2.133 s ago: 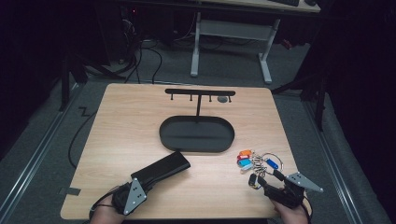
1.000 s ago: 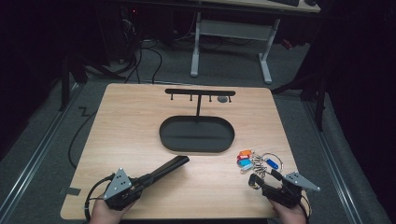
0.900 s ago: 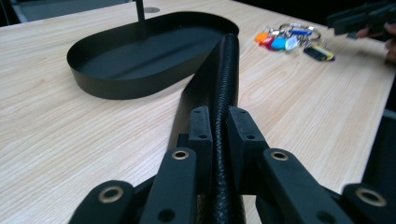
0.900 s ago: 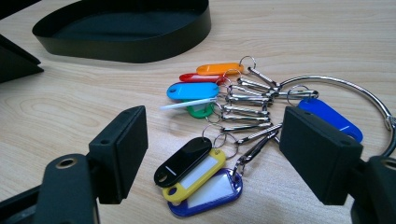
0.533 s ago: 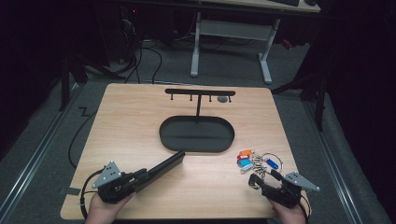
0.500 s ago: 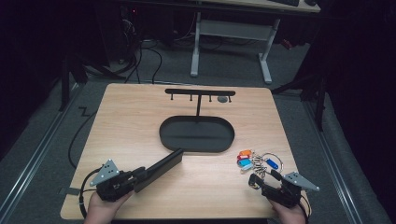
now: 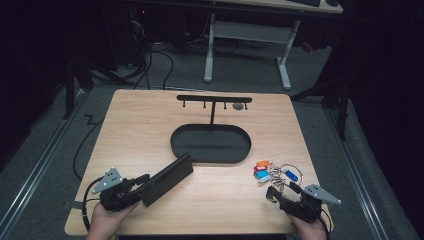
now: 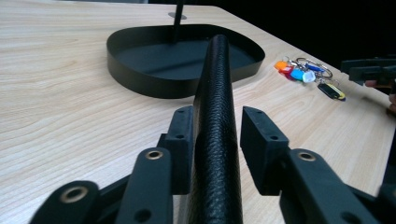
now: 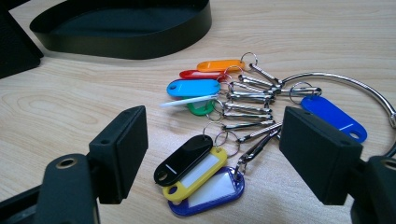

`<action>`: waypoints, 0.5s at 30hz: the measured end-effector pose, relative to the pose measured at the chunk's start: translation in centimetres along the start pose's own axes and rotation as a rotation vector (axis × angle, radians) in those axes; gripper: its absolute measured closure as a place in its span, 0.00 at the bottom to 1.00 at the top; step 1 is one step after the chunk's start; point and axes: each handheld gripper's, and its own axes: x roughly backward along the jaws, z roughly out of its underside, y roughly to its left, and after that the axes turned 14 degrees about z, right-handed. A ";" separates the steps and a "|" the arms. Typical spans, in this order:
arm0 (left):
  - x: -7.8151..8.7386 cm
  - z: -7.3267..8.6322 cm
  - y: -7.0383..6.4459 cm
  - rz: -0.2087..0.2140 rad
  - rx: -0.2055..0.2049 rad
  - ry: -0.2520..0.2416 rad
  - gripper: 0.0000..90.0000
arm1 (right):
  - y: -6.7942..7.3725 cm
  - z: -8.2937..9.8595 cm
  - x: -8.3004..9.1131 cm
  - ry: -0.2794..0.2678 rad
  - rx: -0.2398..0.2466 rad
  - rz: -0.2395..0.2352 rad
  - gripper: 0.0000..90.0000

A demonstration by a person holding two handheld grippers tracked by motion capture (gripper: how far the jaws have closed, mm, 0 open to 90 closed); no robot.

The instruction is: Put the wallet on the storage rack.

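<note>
A black leather wallet (image 7: 167,179) stands on its long edge on the table, front left. My left gripper (image 7: 141,186) is shut on its near end. In the left gripper view the wallet (image 8: 215,116) runs forward between both pads (image 8: 182,144), pointing at the black oval tray (image 8: 140,84). A bunch of keys with coloured tags (image 7: 274,172) lies flat at the front right. My right gripper (image 7: 274,192) stands open just behind it, and its own view has the keys (image 9: 224,107) lying between the wide-apart jaws.
The oval tray (image 7: 175,145) sits mid-table and a black T-shaped hook stand (image 7: 214,99) rises from its far side. A corner of the wallet (image 9: 14,51) and the tray wall (image 9: 140,46) lie beyond the keys. The right gripper (image 8: 369,72) is seen at the far right.
My left gripper has drawn back to the left and rolled over, turning the wallet from lying flat to standing on edge. The right gripper and the keys have stayed put.
</note>
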 end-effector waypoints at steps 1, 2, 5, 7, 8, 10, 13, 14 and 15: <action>-0.1 0.0 -0.1 0.000 -0.005 0.003 0.69 | 0.0 0.0 0.0 -0.001 -0.001 0.000 0.27; -0.1 -0.1 -0.2 0.000 -0.013 0.010 0.68 | 0.0 0.0 0.0 0.000 0.000 0.000 0.27; -0.5 -0.2 -0.6 -0.012 -0.039 0.052 0.64 | 0.0 0.0 0.0 0.001 -0.003 0.000 0.27; -0.9 -0.3 -0.9 -0.039 -0.050 0.100 0.65 | 0.0 -0.1 0.1 0.000 -0.007 -0.002 0.27; -1.1 -0.4 -1.1 -0.058 -0.065 0.135 0.66 | 0.0 -0.1 0.1 -0.001 -0.007 -0.003 0.27; -1.5 -0.9 -1.4 -0.086 -0.096 0.210 0.67 | 0.0 -0.1 0.2 -0.007 -0.007 -0.007 0.27; -1.6 -1.5 -1.5 -0.100 -0.118 0.260 0.69 | -0.1 -0.1 0.2 -0.009 -0.005 -0.010 0.27; -1.7 -1.8 -1.5 -0.107 -0.132 0.288 0.70 | -0.1 -0.1 0.2 -0.008 -0.004 -0.012 0.27; -1.9 -2.2 -1.6 -0.116 -0.149 0.329 0.71 | -0.1 -0.1 0.3 -0.009 -0.007 -0.014 0.27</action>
